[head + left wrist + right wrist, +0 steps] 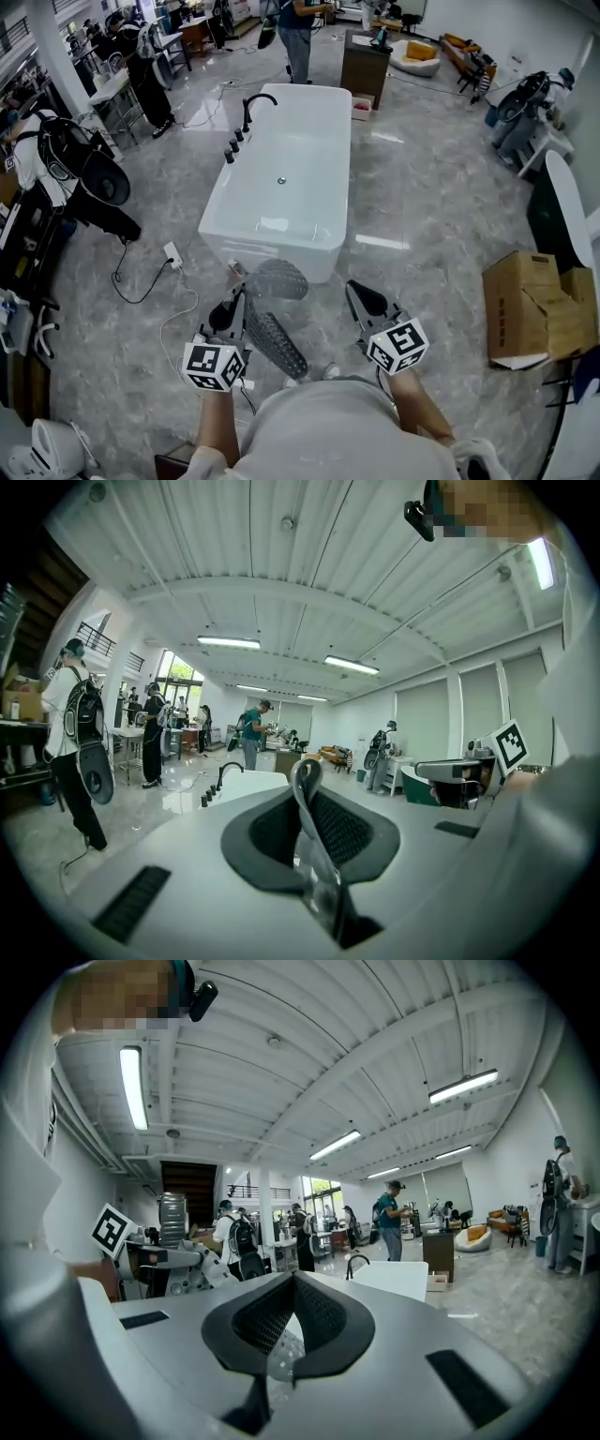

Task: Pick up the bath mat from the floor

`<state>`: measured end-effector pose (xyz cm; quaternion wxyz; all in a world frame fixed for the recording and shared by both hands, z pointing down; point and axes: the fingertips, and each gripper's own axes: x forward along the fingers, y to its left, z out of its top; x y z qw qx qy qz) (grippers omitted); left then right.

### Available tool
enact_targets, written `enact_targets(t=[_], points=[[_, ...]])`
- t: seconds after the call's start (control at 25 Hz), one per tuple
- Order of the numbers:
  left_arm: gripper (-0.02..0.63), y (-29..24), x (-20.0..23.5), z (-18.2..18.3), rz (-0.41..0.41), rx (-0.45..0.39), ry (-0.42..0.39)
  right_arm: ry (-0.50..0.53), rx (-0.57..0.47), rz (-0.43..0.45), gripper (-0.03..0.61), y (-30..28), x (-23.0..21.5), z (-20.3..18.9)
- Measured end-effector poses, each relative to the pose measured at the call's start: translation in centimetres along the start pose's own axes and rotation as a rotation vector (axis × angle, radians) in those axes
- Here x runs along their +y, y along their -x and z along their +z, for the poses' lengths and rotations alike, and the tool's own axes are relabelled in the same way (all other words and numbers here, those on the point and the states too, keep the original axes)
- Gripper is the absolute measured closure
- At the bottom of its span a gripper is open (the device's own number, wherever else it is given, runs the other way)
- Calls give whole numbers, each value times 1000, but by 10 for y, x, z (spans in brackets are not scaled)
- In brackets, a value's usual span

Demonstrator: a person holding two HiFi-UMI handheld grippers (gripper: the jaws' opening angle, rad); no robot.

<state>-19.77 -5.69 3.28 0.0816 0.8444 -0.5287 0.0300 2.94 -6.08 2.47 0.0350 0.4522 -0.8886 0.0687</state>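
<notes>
Grey marble floor (422, 216) spreads below us. On our left gripper (242, 298) the fingers clamp the bath mat (278, 339), its length drooping between both grippers. Our right gripper (361, 292), fingers closed on nothing, sits near its free side.

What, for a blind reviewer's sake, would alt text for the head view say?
Seen from above, a person's left hand-held gripper clamps a drooping grey bath mat over a grey marble floor, before a white freestanding bathtub. The right hand-held gripper is alongside, clear of the mat.
</notes>
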Motion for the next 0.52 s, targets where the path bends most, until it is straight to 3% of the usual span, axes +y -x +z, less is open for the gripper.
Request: enact_targets(t=[0.52], points=[[572, -9, -12, -7, -14, 33, 37, -19, 11, -33, 552, 11, -19, -3]])
